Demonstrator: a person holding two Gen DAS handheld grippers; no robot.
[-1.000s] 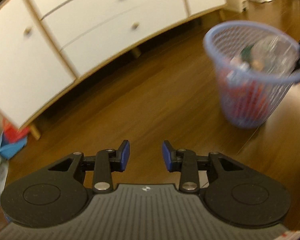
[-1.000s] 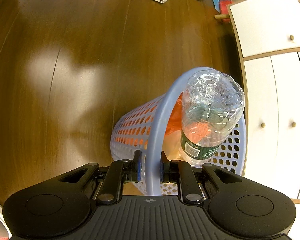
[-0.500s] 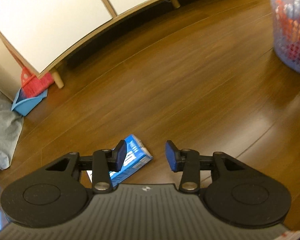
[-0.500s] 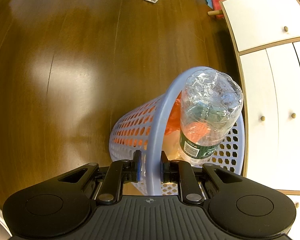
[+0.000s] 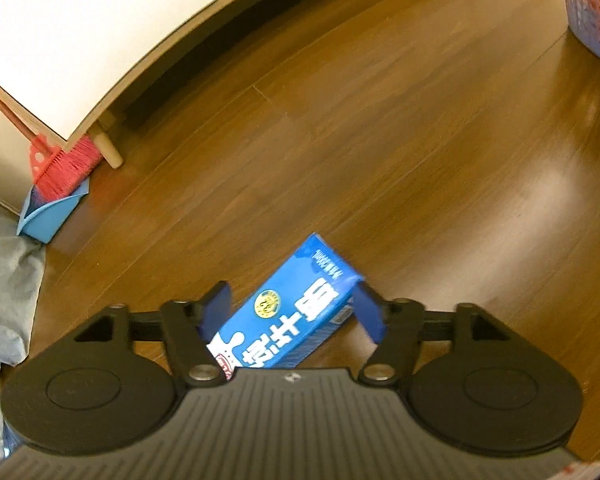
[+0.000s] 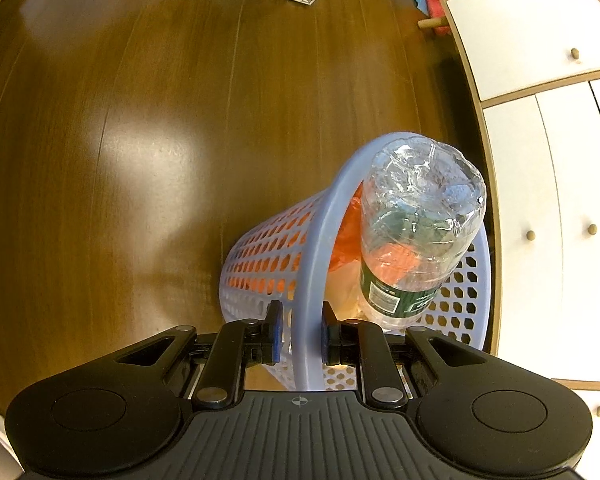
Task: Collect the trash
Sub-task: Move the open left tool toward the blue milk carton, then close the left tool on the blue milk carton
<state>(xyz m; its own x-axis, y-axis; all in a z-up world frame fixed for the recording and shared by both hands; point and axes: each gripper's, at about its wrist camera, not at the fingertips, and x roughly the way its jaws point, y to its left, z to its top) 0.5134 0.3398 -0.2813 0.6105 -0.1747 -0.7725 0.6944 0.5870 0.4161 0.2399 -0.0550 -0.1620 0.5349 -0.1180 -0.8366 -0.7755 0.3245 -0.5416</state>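
Left fingers: the left gripper (image 5: pixel 292 312) has its blue fingers (image 5: pixel 217 307) spread apart, one on each side of the blue carton (image 5: pixel 288 320); whether they touch it I cannot tell.
Right fingers: the right gripper (image 6: pixel 298 338) is clamped on the rim of the lilac mesh basket (image 6: pixel 320 248), one finger inside and one outside.
Change, left side: half a second ago the carton was only beside the left finger and partly under it; now it lies between both fingers, and the gripper is nearer to the floor (image 5: pixel 380 140). The fingers are also wider apart than before.
Change, right side: the grip on the rim is the same as before, and the basket keeps its place in the view.
Carton: blue box with white characters and a round yellow-green badge, lying flat on the wooden floor, turned diagonally.
Basket contents: a clear plastic bottle (image 6: pixel 416 232) with a green label stands bottom up and rises over the rim; orange wrapping (image 6: pixel 346 236) lies beneath it.
Surroundings: white cabinet (image 5: pixel 80 40), red brush in a blue dustpan (image 5: pixel 56 196) by its leg.
Hidden: the near end of the carton is covered by the gripper body; the basket is cut by the frame edge in the left view.
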